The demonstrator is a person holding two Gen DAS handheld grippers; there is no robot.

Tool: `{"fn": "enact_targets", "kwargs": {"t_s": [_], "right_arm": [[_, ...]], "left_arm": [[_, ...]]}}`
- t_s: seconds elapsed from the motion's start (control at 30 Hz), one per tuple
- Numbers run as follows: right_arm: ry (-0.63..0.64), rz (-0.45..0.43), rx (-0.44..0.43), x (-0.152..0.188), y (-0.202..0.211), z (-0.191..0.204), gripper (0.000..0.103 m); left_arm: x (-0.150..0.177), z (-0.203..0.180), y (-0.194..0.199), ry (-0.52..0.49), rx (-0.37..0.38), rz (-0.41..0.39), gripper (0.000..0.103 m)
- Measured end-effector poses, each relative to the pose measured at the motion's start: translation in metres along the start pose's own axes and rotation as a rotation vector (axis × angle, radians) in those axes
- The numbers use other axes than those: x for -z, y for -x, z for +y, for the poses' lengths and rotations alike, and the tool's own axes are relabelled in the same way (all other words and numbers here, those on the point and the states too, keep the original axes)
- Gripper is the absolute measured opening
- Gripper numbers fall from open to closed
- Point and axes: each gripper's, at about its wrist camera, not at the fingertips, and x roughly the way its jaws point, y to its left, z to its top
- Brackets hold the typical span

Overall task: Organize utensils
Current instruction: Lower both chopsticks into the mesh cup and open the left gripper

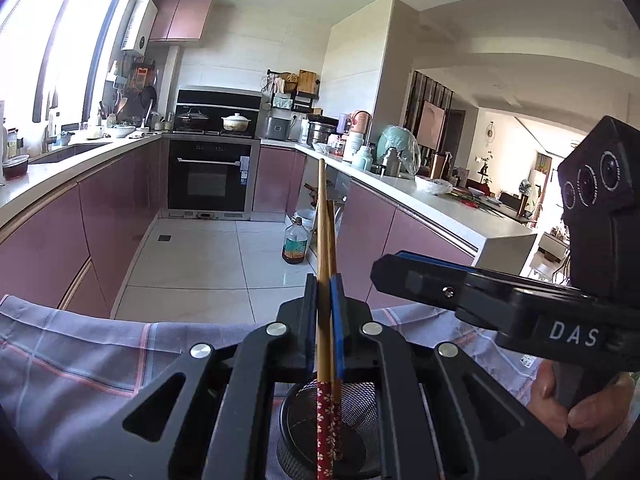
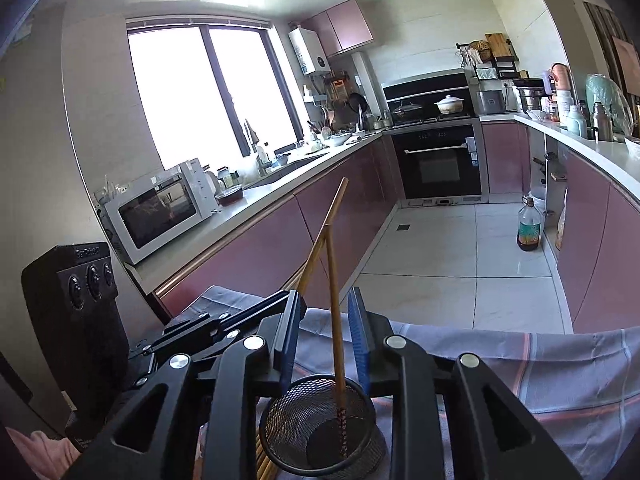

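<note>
My left gripper (image 1: 323,280) is shut on a wooden chopstick (image 1: 322,220) with a red flowered lower end, held nearly upright over a black mesh cup (image 1: 356,412). A second chopstick (image 1: 332,232) stands just behind it with its end in the cup. In the right wrist view that second chopstick (image 2: 335,320) leans in the mesh cup (image 2: 288,412) between the blue pads of my right gripper (image 2: 326,294), which is open and touches it on neither side. The left gripper (image 2: 276,302) comes in from the left with its chopstick (image 2: 326,220) slanting up. The right gripper (image 1: 378,270) shows side-on.
The cup stands on a grey-purple plaid cloth (image 2: 520,360). Several bare wooden sticks (image 2: 264,460) lie by the cup's left side. A hand (image 1: 592,408) grips the right tool's handle. Beyond the cloth's edge are tiled floor, pink cabinets and an oil bottle (image 2: 530,228).
</note>
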Motion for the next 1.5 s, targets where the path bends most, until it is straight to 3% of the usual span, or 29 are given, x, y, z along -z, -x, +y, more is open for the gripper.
{"fn": "enact_targets", "kwargs": {"t_s": [0.27, 0.43, 0.8, 1.1, 1.3, 1.5], "right_arm": [[-0.043, -0.007, -0.006, 0.003, 0.009, -0.012, 0.024], [-0.052, -0.023, 0.003, 0.006, 0.018, -0.017, 0.024], [-0.041, 0.0, 0.001, 0.027, 0.015, -0.019, 0.029], [-0.047, -0.01, -0.007, 0.037, 0.021, -0.02, 0.029], [-0.043, -0.006, -0.007, 0.043, 0.028, -0.018, 0.029], [-0.033, 0.003, -0.029, 0.047, 0.036, -0.015, 0.029]], "left_arm": [[0.0, 0.008, 0.013, 0.003, 0.078, -0.02, 0.007], [-0.014, 0.018, 0.0, 0.043, 0.11, -0.037, 0.007], [0.004, 0.009, -0.027, -0.05, -0.036, -0.035, 0.008], [-0.009, 0.013, -0.024, -0.005, 0.001, -0.078, 0.007], [0.001, 0.009, -0.028, -0.028, 0.021, 0.032, 0.008], [0.029, 0.044, 0.028, 0.023, -0.004, 0.123, 0.008]]}}
